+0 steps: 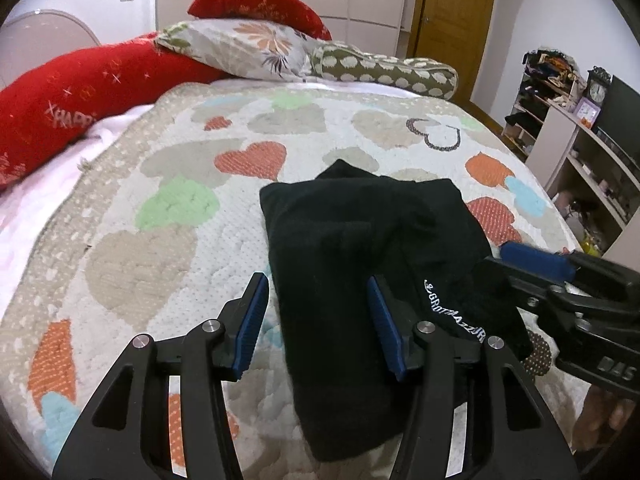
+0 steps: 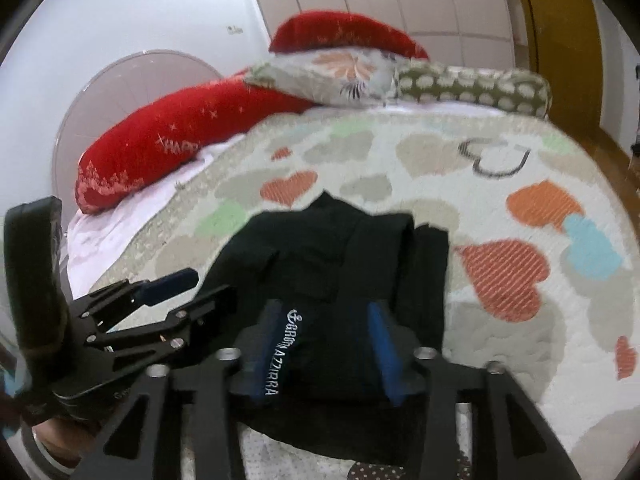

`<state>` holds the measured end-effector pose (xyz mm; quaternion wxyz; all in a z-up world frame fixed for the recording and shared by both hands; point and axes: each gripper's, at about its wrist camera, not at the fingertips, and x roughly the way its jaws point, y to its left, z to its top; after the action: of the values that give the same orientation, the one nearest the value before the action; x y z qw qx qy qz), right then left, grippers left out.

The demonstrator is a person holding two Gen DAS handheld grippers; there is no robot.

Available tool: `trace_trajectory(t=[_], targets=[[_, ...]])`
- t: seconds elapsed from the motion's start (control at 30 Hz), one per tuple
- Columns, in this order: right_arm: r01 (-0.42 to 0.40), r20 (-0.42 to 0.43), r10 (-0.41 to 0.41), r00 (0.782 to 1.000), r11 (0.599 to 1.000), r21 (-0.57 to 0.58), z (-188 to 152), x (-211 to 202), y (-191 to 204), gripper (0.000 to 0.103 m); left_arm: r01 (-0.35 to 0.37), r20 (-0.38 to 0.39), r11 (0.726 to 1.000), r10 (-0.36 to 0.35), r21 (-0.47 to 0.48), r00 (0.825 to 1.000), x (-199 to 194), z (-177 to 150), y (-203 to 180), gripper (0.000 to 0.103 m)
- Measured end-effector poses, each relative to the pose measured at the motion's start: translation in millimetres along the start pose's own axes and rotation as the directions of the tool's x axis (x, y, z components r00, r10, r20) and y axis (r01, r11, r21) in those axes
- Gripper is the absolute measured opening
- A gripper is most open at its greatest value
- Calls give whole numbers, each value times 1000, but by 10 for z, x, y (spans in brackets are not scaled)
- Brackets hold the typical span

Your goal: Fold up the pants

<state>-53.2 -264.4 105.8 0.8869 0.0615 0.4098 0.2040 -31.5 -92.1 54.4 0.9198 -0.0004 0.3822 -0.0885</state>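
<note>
Black pants (image 1: 352, 240) lie folded into a thick bundle on the heart-patterned bedspread (image 1: 168, 184), with white lettering near the right edge. My left gripper (image 1: 316, 328) is open, its blue pads either side of the bundle's near left part. My right gripper (image 2: 324, 344) is open over the pants (image 2: 332, 252), the lettered fold lying between its blue pads. In the left wrist view the right gripper (image 1: 560, 280) comes in from the right at the pants' edge. In the right wrist view the left gripper (image 2: 160, 300) shows at the left.
Red pillows (image 1: 80, 92), a floral pillow (image 1: 248, 46) and a spotted bolster (image 1: 392, 70) lie at the head of the bed. Shelves with clutter (image 1: 568, 120) stand to the right. A wooden door (image 1: 452, 8) is at the back.
</note>
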Motion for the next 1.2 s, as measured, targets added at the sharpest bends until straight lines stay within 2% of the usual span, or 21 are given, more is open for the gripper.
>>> trace_trajectory(t=[0.27,0.53,0.9,1.2], targets=[[30,33,-30,999,1000,2,-27,-232,50,51,-17,23,999,18,-52,1000,-212,-31,73,51],[27,20,-27,999,1000,14,-122,-303,72,52,-41,20,998,42,-36,999,-349,-101,56,51],[22,8,-22,1000,1000,8,-202,-349,107,52,-72,57,996,75,-54,996,-526,-146,86,51],[17,11,-17,1000,1000,2,-204,-361,141,52,-110,72,994,111,-26,991,-578,-179,33,51]])
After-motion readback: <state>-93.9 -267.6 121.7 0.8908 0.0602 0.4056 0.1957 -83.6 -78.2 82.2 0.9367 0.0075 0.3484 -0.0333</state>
